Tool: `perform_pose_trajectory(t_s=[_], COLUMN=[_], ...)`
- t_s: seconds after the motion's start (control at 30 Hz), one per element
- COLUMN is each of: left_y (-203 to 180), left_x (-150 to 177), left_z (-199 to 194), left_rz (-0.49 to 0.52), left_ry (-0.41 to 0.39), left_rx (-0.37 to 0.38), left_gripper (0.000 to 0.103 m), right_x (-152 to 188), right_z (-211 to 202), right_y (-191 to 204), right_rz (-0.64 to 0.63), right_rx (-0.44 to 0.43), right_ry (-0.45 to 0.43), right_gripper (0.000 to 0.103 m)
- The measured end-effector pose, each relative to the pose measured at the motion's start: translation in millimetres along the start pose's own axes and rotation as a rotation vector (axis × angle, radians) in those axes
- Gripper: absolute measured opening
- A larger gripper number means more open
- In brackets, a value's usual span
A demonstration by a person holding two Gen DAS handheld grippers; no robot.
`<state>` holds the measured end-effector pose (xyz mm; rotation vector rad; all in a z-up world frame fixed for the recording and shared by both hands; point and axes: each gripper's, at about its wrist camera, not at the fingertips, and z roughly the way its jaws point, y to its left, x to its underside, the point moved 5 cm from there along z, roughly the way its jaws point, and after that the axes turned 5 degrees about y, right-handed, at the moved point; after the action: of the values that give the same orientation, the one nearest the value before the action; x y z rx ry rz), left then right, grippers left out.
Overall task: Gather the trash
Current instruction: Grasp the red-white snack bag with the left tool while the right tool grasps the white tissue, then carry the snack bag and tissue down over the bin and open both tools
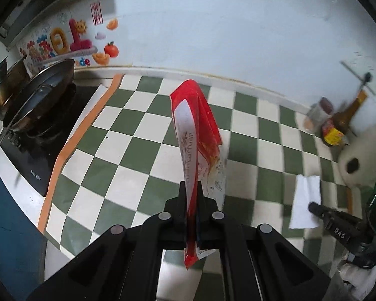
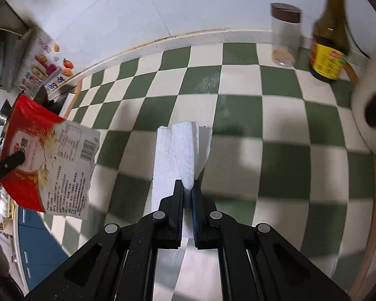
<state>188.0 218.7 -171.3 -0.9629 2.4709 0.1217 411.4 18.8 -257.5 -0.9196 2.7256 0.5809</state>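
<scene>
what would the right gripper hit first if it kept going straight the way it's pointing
Probably the green-and-white checked mat. The right gripper points steeply down at it, jaws shut on a white paper towel sticking out ahead, so the towel's edge would touch first. Nothing else seems to lie in that line, though depth is unclear.

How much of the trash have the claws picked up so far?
Both pieces in view are picked up. The left claw is shut on the red packet, and the right claw is shut on the white paper towel. Left to do: drop them somewhere; no bin shows.
</scene>
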Motion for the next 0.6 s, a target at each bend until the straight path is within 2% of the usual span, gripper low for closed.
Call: perform_pose_trajectory(t_s=[0.1,0.2,0.3,0.47,0.6], left_y=[5.3,15.0,24.0,45.8,52.8], left_x=[20.4,58.6,99.4,191.5,255.8], left_z=[-22.7,-52.5,-67.8,-80.8,-73.3], left_rz=[0.023,0.062,0.096,0.141,0.178], left_ry=[-0.025,-0.041,-0.033,0.048,0.159], left_rx=[0.03,0.073,0.097,0.131,0.163], left_gripper=[0.001,0.001,0.001,0.001,0.001], right_x=[34.8,76.8,137.9,242.6,330.1], right_z=[-27.9,-55.7,-81.1,-93.0,-75.3], right_y=[16.3,36.2,57.8,85.2,86.6], right_rz=[0.008,0.035,0.079,0.176,0.233], right_rx=[0.01,0.028,0.059,0.072,0.082], right_ry=[-0.04,-0.086,-0.122,-0.101,-0.014], right_gripper=[0.006,0.006,0.006,0.006,0.006])
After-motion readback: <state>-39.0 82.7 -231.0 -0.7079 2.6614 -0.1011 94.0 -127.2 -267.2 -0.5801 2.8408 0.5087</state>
